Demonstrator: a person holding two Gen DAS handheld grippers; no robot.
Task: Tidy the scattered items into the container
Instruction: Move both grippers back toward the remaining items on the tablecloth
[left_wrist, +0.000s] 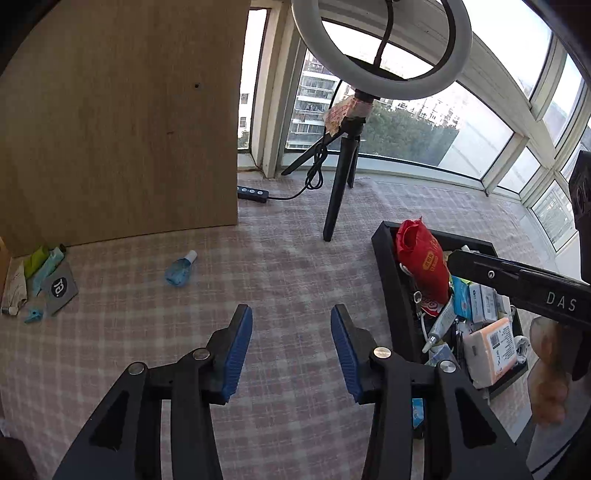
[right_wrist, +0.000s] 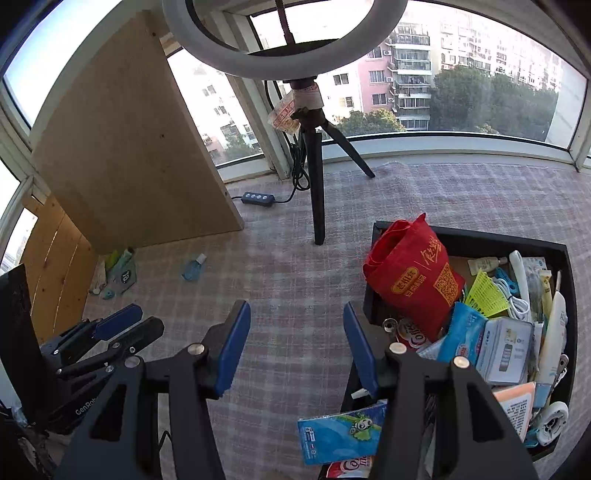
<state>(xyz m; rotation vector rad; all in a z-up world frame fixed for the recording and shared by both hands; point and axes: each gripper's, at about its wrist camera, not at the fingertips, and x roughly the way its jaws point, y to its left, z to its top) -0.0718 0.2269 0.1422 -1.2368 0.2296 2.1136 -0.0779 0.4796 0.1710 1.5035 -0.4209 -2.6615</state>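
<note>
Left wrist view: left gripper (left_wrist: 291, 347) wide open and empty over the tabletop (left_wrist: 280, 266), aimed toward the blue bottle (left_wrist: 180, 271) lying loose, right gripper (right_wrist: 295, 347) likewise open and empty beside the nearly full black container (right_wrist: 569, 295), likely just unloaded

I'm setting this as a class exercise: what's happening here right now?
A person is tidying loose items into a black tray already crowded with things, including a red bag. Both the left gripper and right gripper are open and empty. A small blue bottle and a cluster of tubes and packets lie on the checked cloth.
</note>
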